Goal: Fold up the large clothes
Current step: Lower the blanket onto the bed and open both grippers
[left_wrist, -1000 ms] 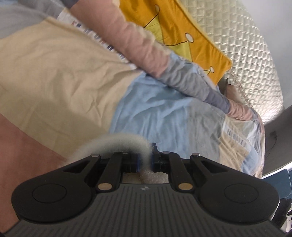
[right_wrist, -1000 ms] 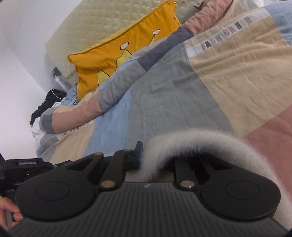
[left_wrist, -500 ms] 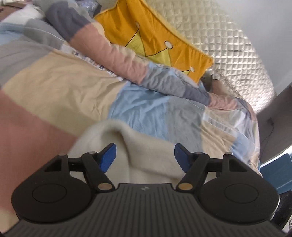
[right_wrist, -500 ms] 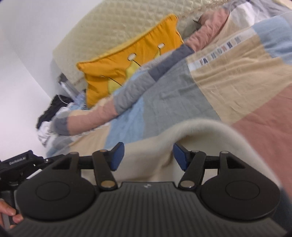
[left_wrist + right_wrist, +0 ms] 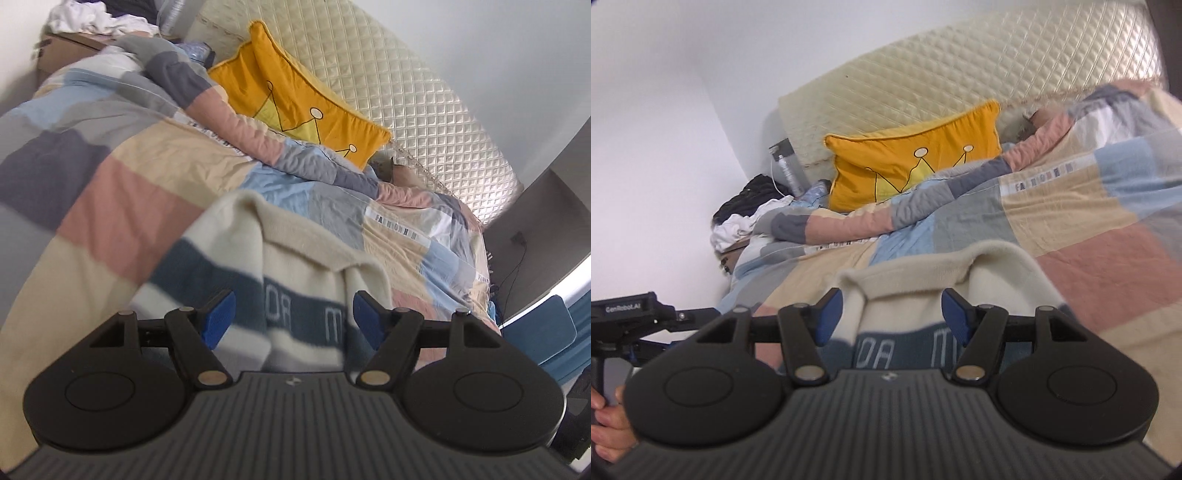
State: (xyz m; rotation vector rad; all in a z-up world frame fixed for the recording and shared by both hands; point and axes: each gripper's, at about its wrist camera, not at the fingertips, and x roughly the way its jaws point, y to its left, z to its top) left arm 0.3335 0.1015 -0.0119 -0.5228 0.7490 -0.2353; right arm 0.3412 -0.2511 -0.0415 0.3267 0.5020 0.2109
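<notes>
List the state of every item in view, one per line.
Left gripper: open, holding nothing.
Right gripper: open, holding nothing.
Cream sweater: released, lying on the patchwork duvet, navy stripe up.
Yellow cushion: propped against the quilted headboard.
Clothes pile: crumpled beside the bed.

The lower part of the cream and blue sweater (image 5: 295, 273) slips behind my left gripper's body, so its hem is out of my sight; the letters woven into its blue band are smeared and cut short, unreadable; the patchwork quilt (image 5: 122, 206) blurs toward the left edge; in the right view my own housing covers the sweater's (image 5: 942, 273) near half, and its lettering is half hidden; the hand (image 5: 605, 417) at the bottom left corner is cropped, only fingertips showing; the heap of clothes (image 5: 746, 210) by the wall is too jumbled to sort out
</notes>
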